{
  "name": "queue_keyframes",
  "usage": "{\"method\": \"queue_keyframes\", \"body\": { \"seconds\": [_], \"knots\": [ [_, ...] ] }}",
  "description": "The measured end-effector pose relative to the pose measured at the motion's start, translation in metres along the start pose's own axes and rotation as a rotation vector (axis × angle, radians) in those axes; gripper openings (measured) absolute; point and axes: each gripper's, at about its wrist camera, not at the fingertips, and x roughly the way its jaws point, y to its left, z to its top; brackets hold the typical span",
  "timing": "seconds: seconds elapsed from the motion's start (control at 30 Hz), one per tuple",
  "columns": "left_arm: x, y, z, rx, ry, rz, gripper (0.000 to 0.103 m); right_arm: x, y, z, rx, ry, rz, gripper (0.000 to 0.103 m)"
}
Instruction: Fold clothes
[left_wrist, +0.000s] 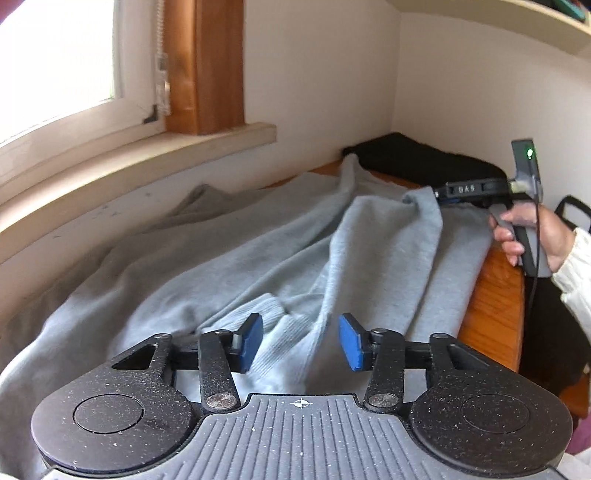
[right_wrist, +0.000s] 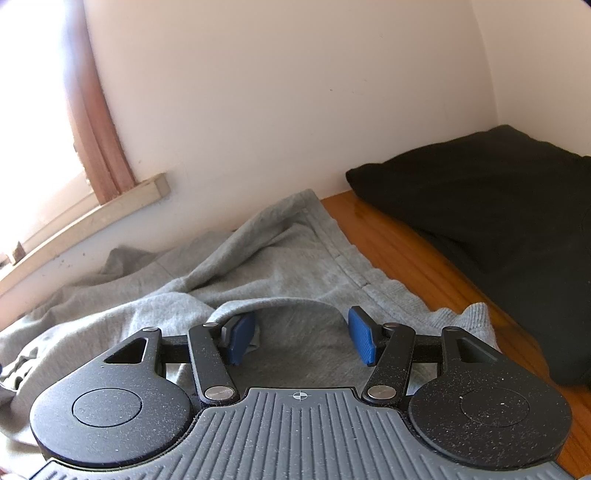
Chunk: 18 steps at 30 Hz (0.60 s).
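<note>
While grey sweatshirt (left_wrist: 229, 258) lies rumpled across wooden table (right_wrist: 410, 251) under windowsill, my left gripper (left_wrist: 301, 341) hangs open over ribbed cuff — right gripper (right_wrist: 303, 338) open at hem; bare wood before black garment (right_wrist: 498, 206).

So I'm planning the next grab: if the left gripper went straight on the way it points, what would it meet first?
Probably the ribbed cuff of the grey sweatshirt, which lies just ahead between the open jaws of the left gripper. Depth is hard to judge.
</note>
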Motion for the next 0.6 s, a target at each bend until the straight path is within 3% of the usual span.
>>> {"method": "queue_keyframes", "body": {
  "seconds": [0.13,0.17,0.23,0.6],
  "knots": [
    [0.013,-0.002,-0.005,0.015,0.017,0.014,0.047,-0.001,0.0,0.0,0.004,-0.005,0.003,0.056],
    [0.011,0.002,-0.007,0.002,0.009,0.013,0.042,-0.001,-0.001,0.0,0.006,-0.007,0.004,0.056],
    [0.005,0.011,-0.013,-0.034,-0.012,0.004,0.012,-0.002,-0.001,-0.001,0.01,-0.013,0.012,0.056],
    [-0.103,0.071,-0.066,-0.262,-0.207,0.081,0.01,-0.022,-0.009,-0.004,0.056,-0.133,0.044,0.057]
  ]
}}
